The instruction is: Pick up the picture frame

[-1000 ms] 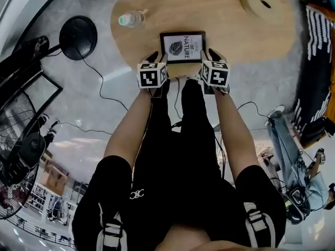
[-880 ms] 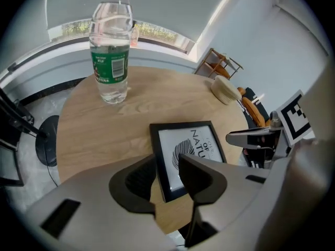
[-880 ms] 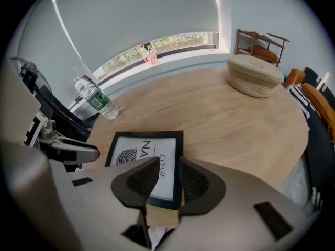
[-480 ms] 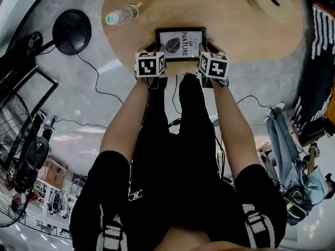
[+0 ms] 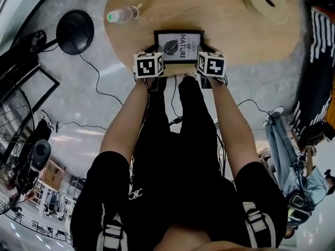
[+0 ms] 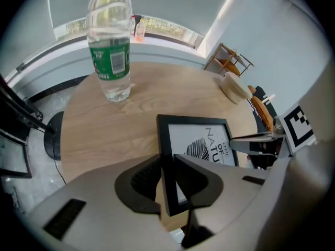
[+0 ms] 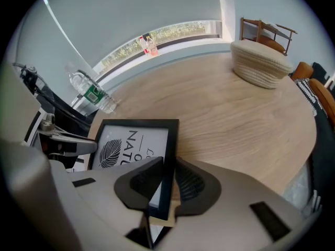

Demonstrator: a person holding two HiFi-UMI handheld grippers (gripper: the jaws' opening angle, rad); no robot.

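Note:
A black picture frame (image 5: 179, 45) with a leaf print rests on the round wooden table (image 5: 230, 20) near its front edge. My left gripper (image 5: 156, 52) is at its left side. In the left gripper view the frame's (image 6: 196, 140) left border runs between the closing jaws of the left gripper (image 6: 167, 184), and both pads (image 6: 144, 179) touch it. My right gripper (image 5: 205, 51) is at the frame's right side. In the right gripper view the right border of the frame (image 7: 131, 140) sits between the closing jaws of the right gripper (image 7: 166, 184), pads against it.
A water bottle (image 5: 121, 15) with a green label stands on the table beyond the frame's left corner (image 6: 110, 51). A round woven basket (image 5: 268, 3) sits at the table's far right (image 7: 261, 61). On the floor at left are a black lamp base (image 5: 74, 31), cables and a fan.
Both grippers have sunk onto the frame's two sides, and their jaws have narrowed around the borders. The frame has not visibly shifted on the table.

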